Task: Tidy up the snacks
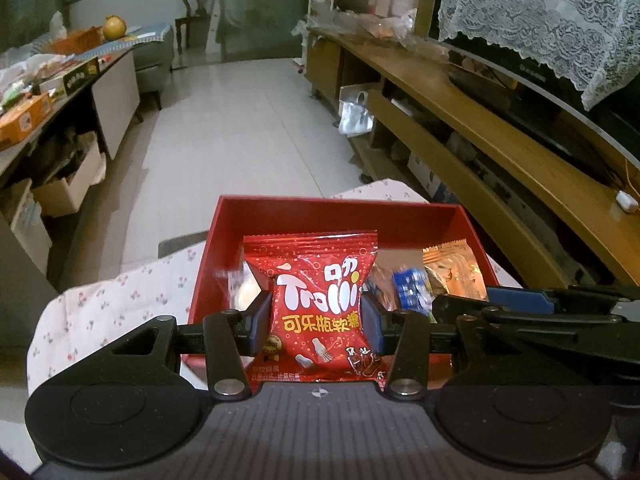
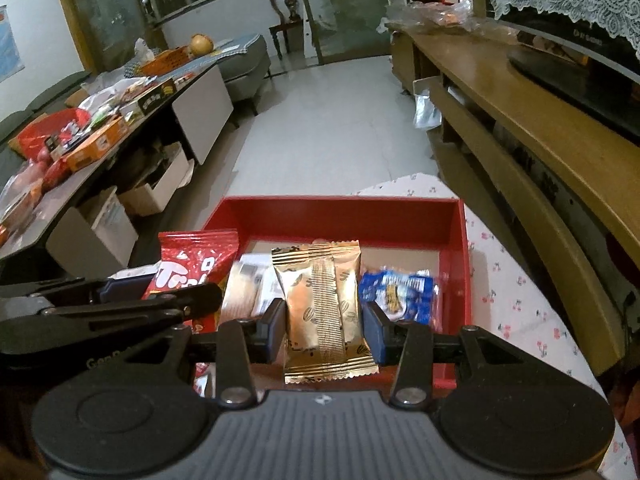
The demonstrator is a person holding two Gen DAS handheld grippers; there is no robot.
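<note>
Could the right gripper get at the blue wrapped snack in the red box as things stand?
Probably not yet: the right gripper is shut on a gold foil snack packet. The blue wrapped snack lies uncovered just beside it in the red box.

Dim indoor light — fisheye-bent edges, dark corners.

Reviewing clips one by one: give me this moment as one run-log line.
left gripper: shut on red Trolli packet | right gripper: shut on gold packet | both over red box | blue packet in box
</note>
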